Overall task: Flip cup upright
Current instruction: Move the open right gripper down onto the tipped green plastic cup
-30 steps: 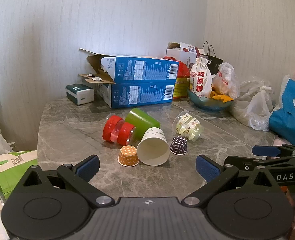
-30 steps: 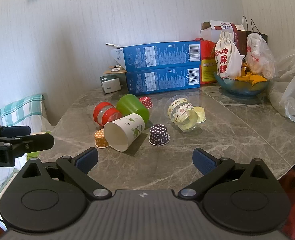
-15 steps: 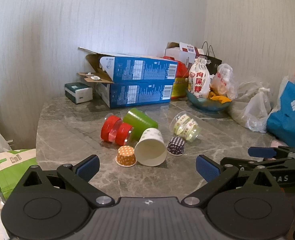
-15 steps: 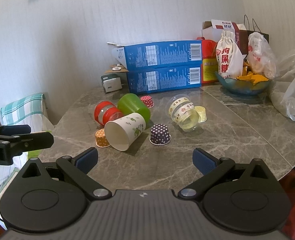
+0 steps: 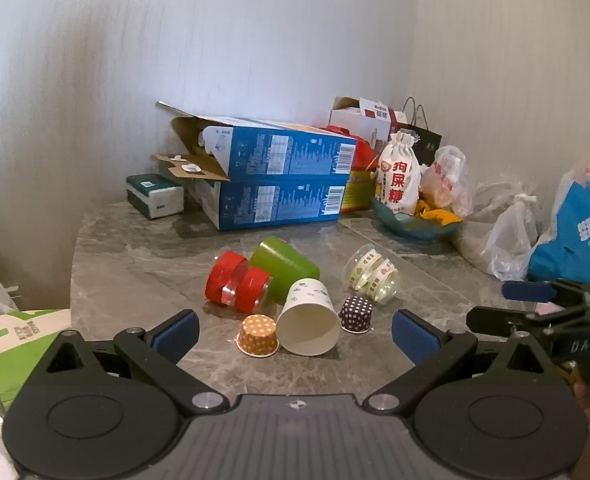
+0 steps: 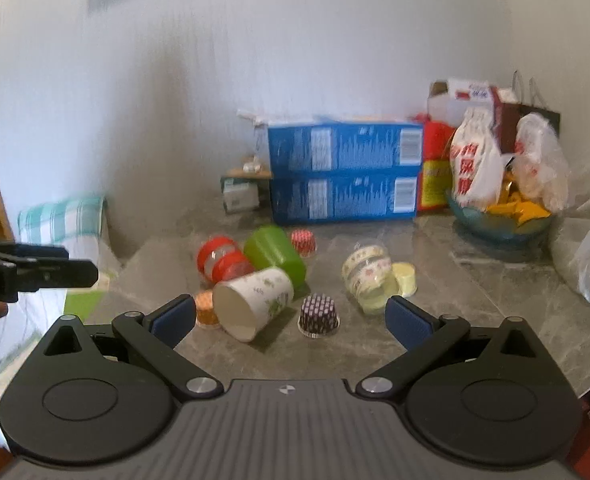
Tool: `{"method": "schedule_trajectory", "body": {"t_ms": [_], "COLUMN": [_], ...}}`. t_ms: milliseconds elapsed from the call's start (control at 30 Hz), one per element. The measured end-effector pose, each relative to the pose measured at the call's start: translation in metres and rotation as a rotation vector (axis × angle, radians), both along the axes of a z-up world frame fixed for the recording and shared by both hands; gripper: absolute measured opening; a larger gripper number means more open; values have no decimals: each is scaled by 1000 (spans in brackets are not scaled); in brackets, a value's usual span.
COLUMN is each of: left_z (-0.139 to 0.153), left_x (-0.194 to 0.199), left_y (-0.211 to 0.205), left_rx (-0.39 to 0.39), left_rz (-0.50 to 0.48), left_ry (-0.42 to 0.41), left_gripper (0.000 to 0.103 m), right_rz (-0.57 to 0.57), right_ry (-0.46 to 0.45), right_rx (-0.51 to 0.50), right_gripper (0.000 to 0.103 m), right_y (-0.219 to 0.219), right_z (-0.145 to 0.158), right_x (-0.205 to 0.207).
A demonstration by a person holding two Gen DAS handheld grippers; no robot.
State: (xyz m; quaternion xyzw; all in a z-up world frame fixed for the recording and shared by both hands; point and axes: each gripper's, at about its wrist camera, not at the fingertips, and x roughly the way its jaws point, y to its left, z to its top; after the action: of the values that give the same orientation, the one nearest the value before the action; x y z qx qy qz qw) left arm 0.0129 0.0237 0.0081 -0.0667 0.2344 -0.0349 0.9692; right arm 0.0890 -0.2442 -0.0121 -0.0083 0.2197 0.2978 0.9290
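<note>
Lying on its side on the counter point(image 5: 135, 256), the white paper cup point(image 5: 309, 326) faces near; left gripper point(image 5: 293, 334) and right gripper point(image 6: 291, 320) both spread, empty.

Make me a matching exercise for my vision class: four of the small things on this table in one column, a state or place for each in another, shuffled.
Things:
1. white paper cup
2. green cup
3. purple dotted liner
4. orange dotted liner

States:
A. upside down, right of the white cup's mouth
B. on its side, mouth toward the cameras
C. mouth up, left of the white cup's mouth
D. on its side, base toward the wall, beside the red jar

Pairs: 1-B, 2-D, 3-A, 4-C
</note>
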Motion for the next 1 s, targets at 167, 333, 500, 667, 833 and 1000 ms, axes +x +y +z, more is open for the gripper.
{"method": "schedule_trajectory", "body": {"t_ms": [167,333,500,667,833,1000], "left_z": [-15,-22,-25,-32,-39,-46], "left_x": [15,26,29,37,39,40], "left_y": [10,28,41,51,61,70], "left_rx": [-54,-98,-100,-98,-91,-87], "left_rz": [-25,-33,-19,6,32,56], "left_ry": [36,60,63,92,115,138], "left_gripper": [103,103,103,103,103,103], "right_rz": [37,102,179,233,287,351], "right_ry": [75,168,192,226,350,413], "right_rx": [-3,-51,-186,-288,-324,-357], "right_gripper": [102,102,102,98,84,82], "right_y": [10,36,78,118,145,156], "right_z": [10,25,35,19,-11,-24], "right_x": [23,75,131,189,243,262]}}
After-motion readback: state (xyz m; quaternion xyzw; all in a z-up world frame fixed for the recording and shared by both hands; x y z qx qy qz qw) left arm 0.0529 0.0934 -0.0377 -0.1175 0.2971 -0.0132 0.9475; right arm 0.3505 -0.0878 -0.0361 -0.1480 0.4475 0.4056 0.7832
